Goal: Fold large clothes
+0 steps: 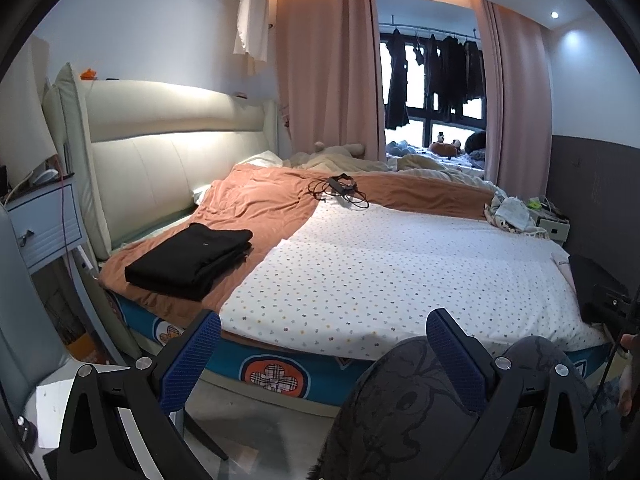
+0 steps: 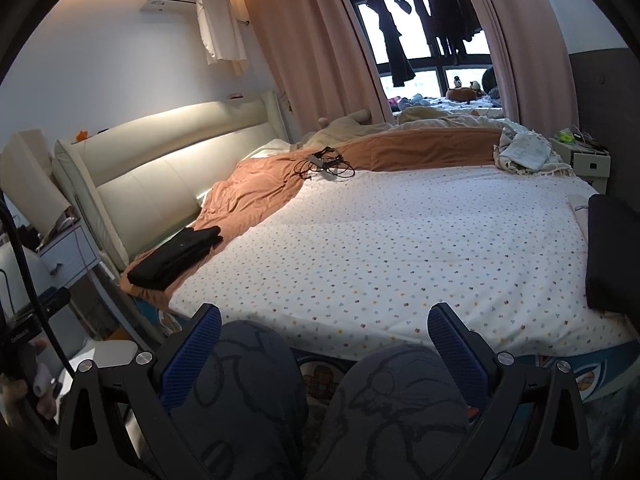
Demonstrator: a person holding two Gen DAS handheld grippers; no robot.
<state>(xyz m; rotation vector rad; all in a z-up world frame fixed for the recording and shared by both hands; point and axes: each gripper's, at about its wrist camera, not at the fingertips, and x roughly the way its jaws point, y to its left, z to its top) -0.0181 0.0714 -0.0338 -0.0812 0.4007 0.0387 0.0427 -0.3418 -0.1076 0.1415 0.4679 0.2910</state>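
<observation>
Both grippers, left (image 1: 323,354) and right (image 2: 324,350), hang with jaws wide, empty, short of the bed (image 2: 400,248). One folded black garment (image 1: 190,260) lies near the headboard (image 1: 160,160); judging by that, fetching another comes next.

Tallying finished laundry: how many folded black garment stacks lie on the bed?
2. One folded black garment stack lies on the orange blanket near the headboard; another dark folded stack sits at the bed's right edge, partly cropped. Others may be hidden.

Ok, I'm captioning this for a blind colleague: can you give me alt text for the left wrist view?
An open, empty blue-padded left gripper points across a bed with a white dotted sheet. A folded black garment stack lies on the crumpled orange blanket near the cream padded headboard; tangled black cables lie farther back.
</observation>
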